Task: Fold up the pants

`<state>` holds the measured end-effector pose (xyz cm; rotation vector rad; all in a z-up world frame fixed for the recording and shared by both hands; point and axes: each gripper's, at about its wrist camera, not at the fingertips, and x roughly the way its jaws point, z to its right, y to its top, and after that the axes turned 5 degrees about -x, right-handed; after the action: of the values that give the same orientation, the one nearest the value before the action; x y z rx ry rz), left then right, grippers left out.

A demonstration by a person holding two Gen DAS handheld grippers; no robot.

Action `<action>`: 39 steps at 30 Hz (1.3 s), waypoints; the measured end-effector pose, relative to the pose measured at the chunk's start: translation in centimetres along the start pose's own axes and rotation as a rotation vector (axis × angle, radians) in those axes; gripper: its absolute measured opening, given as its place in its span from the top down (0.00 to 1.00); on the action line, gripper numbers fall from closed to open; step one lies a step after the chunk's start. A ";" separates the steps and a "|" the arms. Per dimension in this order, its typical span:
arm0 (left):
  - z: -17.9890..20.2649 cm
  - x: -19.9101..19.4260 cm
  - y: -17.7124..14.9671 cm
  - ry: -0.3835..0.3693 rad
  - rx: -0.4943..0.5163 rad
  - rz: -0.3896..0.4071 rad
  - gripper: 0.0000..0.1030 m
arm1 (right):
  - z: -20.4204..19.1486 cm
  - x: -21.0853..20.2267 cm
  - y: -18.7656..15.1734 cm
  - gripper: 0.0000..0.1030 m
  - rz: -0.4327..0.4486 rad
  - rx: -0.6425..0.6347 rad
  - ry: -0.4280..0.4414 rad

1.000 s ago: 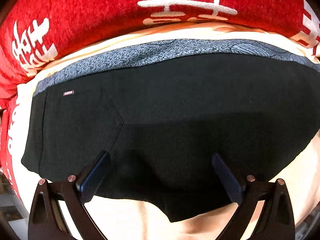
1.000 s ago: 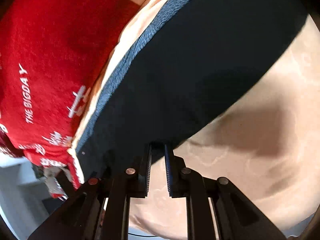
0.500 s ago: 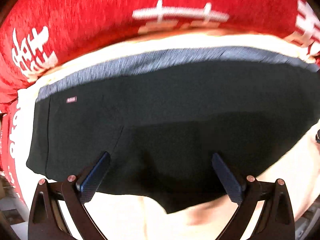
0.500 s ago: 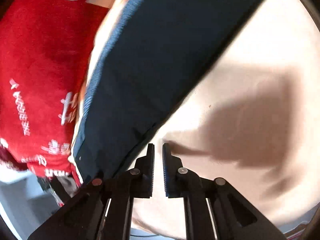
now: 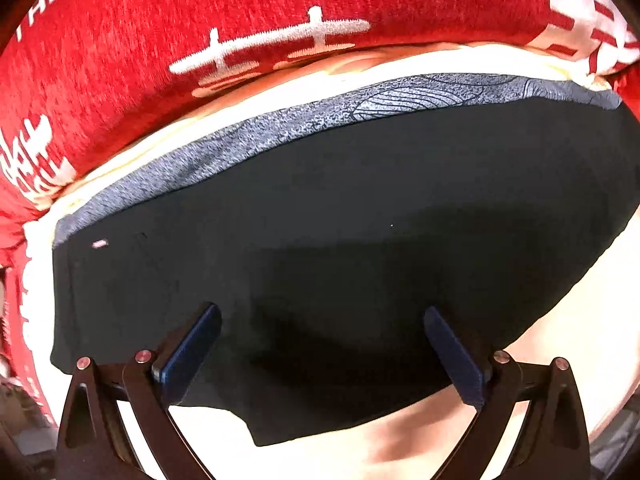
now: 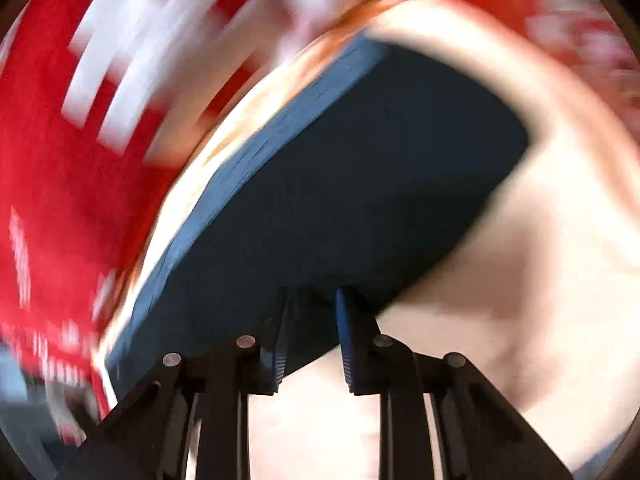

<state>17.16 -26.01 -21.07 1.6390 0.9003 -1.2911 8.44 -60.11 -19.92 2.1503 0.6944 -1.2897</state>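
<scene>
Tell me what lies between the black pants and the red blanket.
In the left wrist view, between pants and red blanket: a grey patterned band, then a cream strip.

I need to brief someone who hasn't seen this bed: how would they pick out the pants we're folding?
Look for the big red blanket with white lettering; in front of it lies a pale cream sheet. The pants are the flat black slab of cloth on that sheet. What sets them apart is the speckled grey-blue waistband along the edge nearest the blanket, plus a tiny pink label near one corner.
</scene>
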 end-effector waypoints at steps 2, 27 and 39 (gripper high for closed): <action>0.8 -1.0 0.7 -0.011 -0.003 0.017 0.01 | 1.3 -2.6 1.4 0.74 0.074 0.001 -0.078; 16.0 -1.0 3.8 -0.086 0.045 0.021 0.01 | 8.1 -3.5 3.6 0.85 0.066 0.104 -0.112; 15.0 -0.5 3.5 -0.098 0.011 0.010 0.01 | 4.3 -3.7 -2.5 0.84 -0.065 0.007 0.061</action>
<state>14.62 -41.18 -21.64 1.5725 0.8263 -1.3595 2.58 -61.70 -18.79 2.1968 0.7915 -1.2663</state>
